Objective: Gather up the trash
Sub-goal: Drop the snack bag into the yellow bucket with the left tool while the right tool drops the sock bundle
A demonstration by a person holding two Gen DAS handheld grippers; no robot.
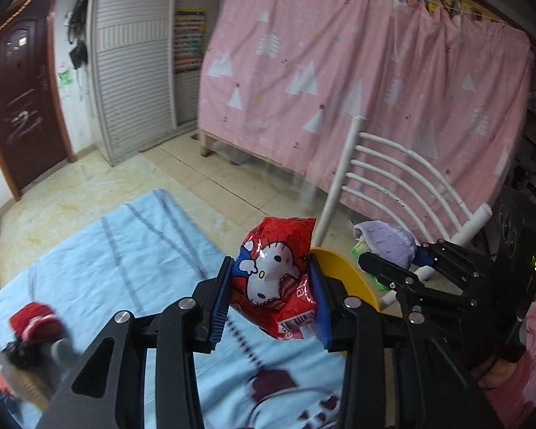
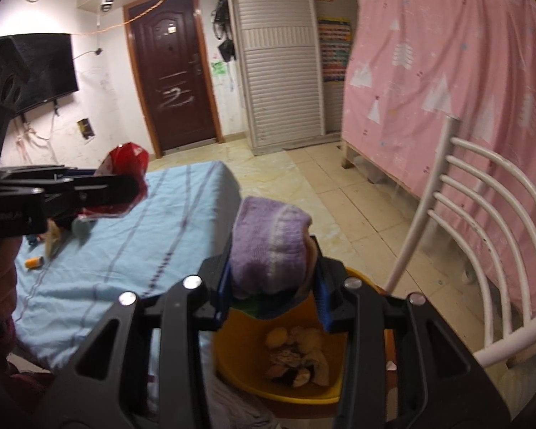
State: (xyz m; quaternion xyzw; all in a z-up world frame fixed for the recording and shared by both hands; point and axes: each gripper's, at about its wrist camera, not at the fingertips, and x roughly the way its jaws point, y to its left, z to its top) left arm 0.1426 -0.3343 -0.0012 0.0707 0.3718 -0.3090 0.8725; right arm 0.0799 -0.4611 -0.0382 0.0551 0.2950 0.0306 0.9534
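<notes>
My left gripper [image 1: 271, 268] is shut on a red snack bag [image 1: 275, 286] with a white cartoon cat on it, pinched between the blue pads above the bed. Just behind it to the right shows the rim of a yellow basin [image 1: 343, 271]. My right gripper [image 2: 272, 250] is shut on a purple knitted cloth [image 2: 268, 243] with something green under it. It hangs over the yellow basin [image 2: 239, 354], which holds food scraps [image 2: 296, 357]. In the left wrist view the right gripper [image 1: 393, 255] sits at the right with the purple cloth [image 1: 386, 239]. The right wrist view shows the left gripper [image 2: 132, 186] and the red bag [image 2: 125, 157] at the left.
A light blue striped sheet [image 1: 125, 250] covers the bed, with small blurred items [image 1: 32, 325] at its left end. A white metal chair [image 2: 482, 236] stands to the right of the basin. A pink curtain [image 1: 339, 82] hangs behind it. Tiled floor [image 2: 303, 171] leads to a dark door [image 2: 175, 82].
</notes>
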